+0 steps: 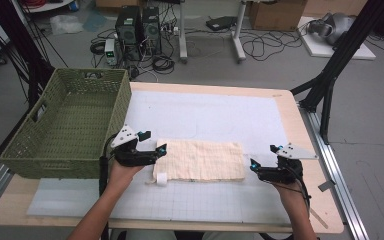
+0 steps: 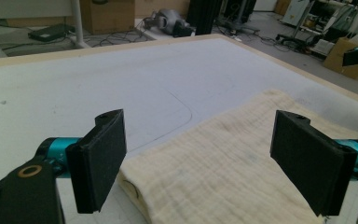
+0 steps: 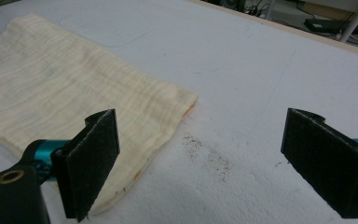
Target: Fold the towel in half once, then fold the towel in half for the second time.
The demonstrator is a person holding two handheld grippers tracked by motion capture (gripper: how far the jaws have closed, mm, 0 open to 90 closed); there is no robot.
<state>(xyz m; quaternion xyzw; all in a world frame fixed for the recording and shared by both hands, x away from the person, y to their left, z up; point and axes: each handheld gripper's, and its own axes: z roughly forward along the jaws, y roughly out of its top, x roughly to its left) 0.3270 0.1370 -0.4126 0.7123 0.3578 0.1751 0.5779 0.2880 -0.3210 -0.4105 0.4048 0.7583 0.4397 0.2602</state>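
A folded cream cloth (image 1: 200, 160) lies flat on the white mat, with a small white tag at its near left corner. My left gripper (image 1: 156, 153) stands open at the cloth's left edge; in the left gripper view the cloth (image 2: 223, 172) lies under and between the wide-apart jaws. My right gripper (image 1: 253, 167) is open just off the cloth's near right corner, a little apart from it. In the right gripper view the cloth (image 3: 60, 102) reaches under the left jaw, and bare mat lies between the jaws.
A green woven basket (image 1: 55, 150) stands at the table's left, close to my left hand. The white mat (image 1: 215, 112) stretches behind the cloth. Black frame legs (image 1: 330, 75) rise past the right far corner. Cables and computer boxes lie on the floor beyond.
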